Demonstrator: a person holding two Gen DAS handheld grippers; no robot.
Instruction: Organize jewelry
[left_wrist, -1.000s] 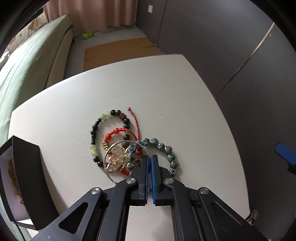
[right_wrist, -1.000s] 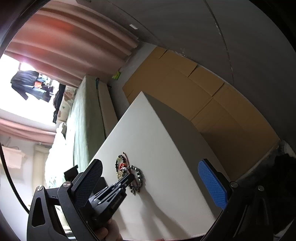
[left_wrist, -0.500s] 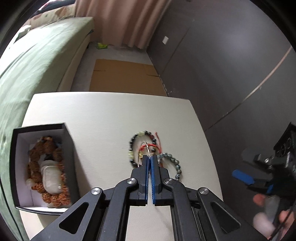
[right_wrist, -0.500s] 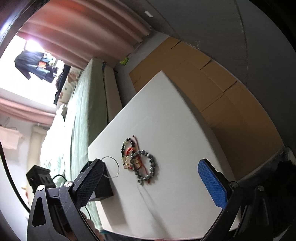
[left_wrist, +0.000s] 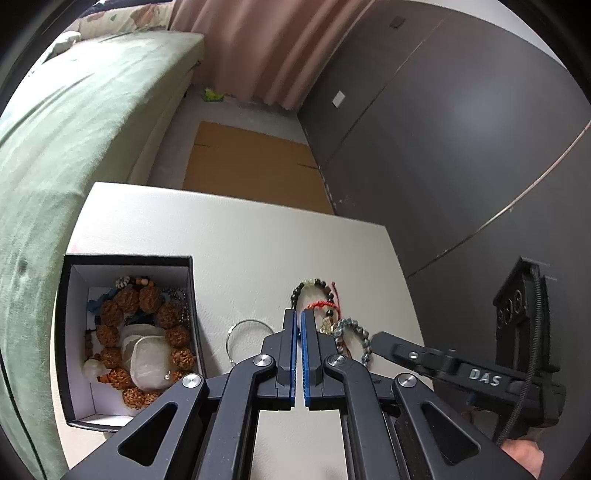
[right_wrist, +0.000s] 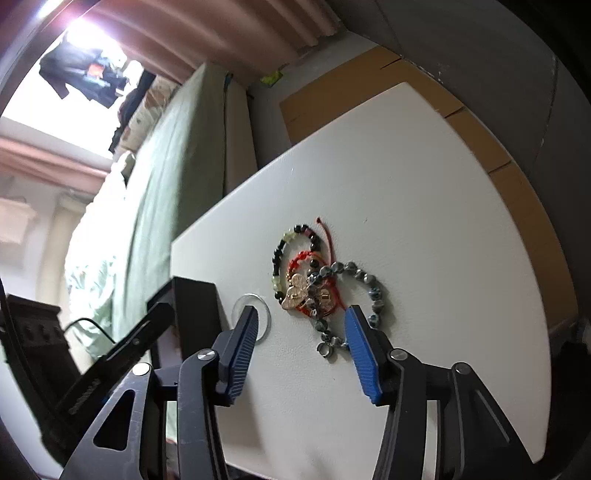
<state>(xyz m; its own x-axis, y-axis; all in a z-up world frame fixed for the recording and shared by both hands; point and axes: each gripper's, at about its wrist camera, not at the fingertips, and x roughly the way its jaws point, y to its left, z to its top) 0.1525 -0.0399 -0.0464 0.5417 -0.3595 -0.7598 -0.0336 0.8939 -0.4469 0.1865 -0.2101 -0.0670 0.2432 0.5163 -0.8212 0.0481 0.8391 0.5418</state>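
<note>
My left gripper is closed on nothing. My right gripper's jaws are closing, empty, above the white table. The tangled beaded bracelets lie at twelve o'clock from it; the thin silver hoop lies between them and the black jewelry box.

On the bench: box at 9 o'clock holding beads; bangle centre; tangled bracelets at 3 o'clock of the bangle, close beside it.
</note>
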